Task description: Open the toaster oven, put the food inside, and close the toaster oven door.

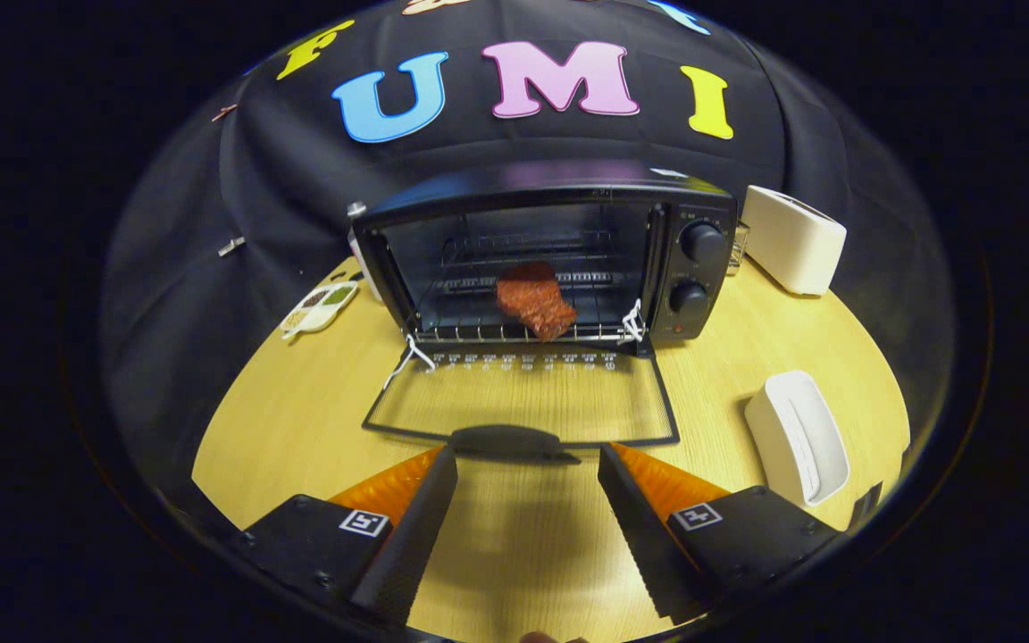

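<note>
Right now the toaster oven (550,259) stands open at the far side of the tabletop (514,536), its glass door (523,402) folded flat down onto the wood toward the tool. On the wire rack (514,332) inside lies the food (535,301), a reddish-brown chunk sitting near the front of the rack, a little to the right of its middle. White cord is tied at both front corners of the rack. Two dark knobs (702,243) sit one above the other on the oven's right panel. The door's dark handle (514,442) lies at the near edge of the door, just ahead of the tool (528,460), whose two fingers stand spread apart with nothing between them, one fingertip to each side of the handle and not pressing on it. The tabletop is pale yellow wood with a fine grain, and the fingers throw a soft shadow on it. To the right of the door lies a white oblong box (798,438); farther back, beside the oven's right side, stands a white toaster (791,239). Left of the oven lies a small white dish (320,308) with divided sections holding greenish and tan contents. Behind everything hangs the black cloth wall (211,268) of the booth.
</note>
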A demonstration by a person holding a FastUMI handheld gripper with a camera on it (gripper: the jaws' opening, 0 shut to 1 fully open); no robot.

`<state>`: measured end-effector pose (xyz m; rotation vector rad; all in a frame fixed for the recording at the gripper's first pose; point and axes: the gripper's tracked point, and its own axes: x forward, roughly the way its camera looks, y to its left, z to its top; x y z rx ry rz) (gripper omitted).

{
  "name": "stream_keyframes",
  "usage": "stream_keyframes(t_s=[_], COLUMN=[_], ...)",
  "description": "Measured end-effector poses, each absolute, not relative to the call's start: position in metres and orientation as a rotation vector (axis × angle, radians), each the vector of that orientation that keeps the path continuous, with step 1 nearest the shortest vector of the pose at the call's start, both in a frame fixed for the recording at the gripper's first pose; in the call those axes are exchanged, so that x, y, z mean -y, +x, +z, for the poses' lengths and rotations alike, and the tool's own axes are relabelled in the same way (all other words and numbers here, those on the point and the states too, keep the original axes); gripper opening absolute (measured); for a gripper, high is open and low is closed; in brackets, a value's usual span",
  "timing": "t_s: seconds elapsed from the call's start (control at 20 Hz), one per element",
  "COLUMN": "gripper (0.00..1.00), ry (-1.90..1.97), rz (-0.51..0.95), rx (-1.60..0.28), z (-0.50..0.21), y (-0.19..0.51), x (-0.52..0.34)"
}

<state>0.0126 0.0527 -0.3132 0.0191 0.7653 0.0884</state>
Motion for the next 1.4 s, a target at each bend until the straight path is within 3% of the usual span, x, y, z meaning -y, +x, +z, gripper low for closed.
stream_keyframes(t_s=[0.5,0.85,1.4], gripper=[0.99,0.98,0.97], ry=[-0.139,-0.114,-0.133], rz=[0.084,0.101,0.182], rx=[-0.868,-0.874,-0.665], z=[-0.375,-0.377,-0.277], y=[0.023,0.045,0.074], x=[-0.040,-0.049,-0.063])
